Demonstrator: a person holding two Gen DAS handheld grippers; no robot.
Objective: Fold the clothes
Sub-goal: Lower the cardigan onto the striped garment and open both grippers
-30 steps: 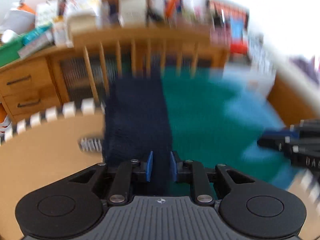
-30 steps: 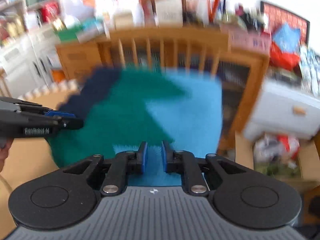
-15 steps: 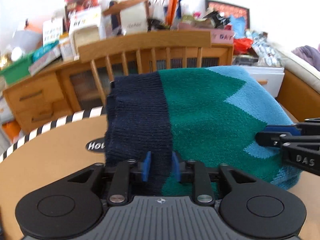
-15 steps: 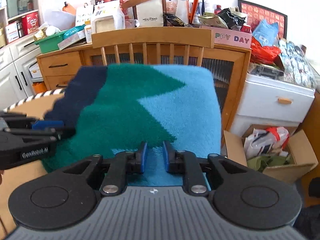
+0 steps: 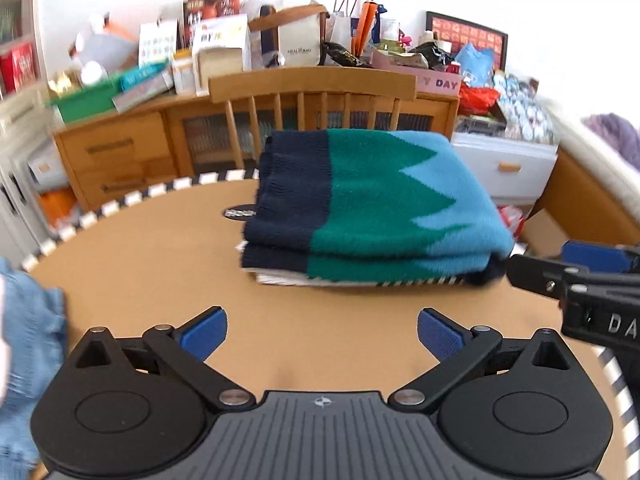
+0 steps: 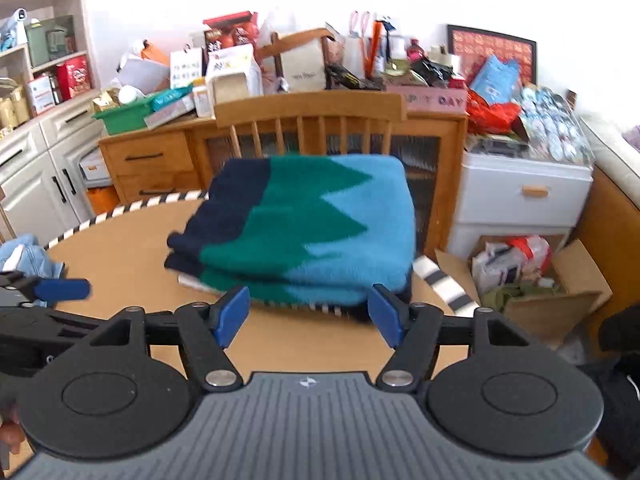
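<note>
A folded knit sweater [image 5: 372, 200] in navy, green and light blue lies on a pile of folded clothes on the round tan table [image 5: 168, 264]; it also shows in the right wrist view [image 6: 308, 236]. A striped garment [image 5: 360, 280] lies under it. My left gripper [image 5: 322, 330] is open and empty, a little in front of the pile. My right gripper [image 6: 310, 310] is open and empty just in front of the sweater's near edge. The right gripper shows at the right of the left wrist view [image 5: 576, 280]. The left gripper shows at the left of the right wrist view [image 6: 48, 292].
Blue denim [image 5: 28, 352] lies at the table's left edge, also in the right wrist view [image 6: 24, 256]. A wooden chair [image 5: 312, 96] stands behind the table, before a cluttered sideboard [image 5: 120, 148]. A white drawer unit [image 6: 524, 196] and a cardboard box [image 6: 532, 280] stand to the right.
Both grippers held the sweater up, shut on its edge. Now the sweater lies folded on the pile, both grippers have opened and drawn back from it.
</note>
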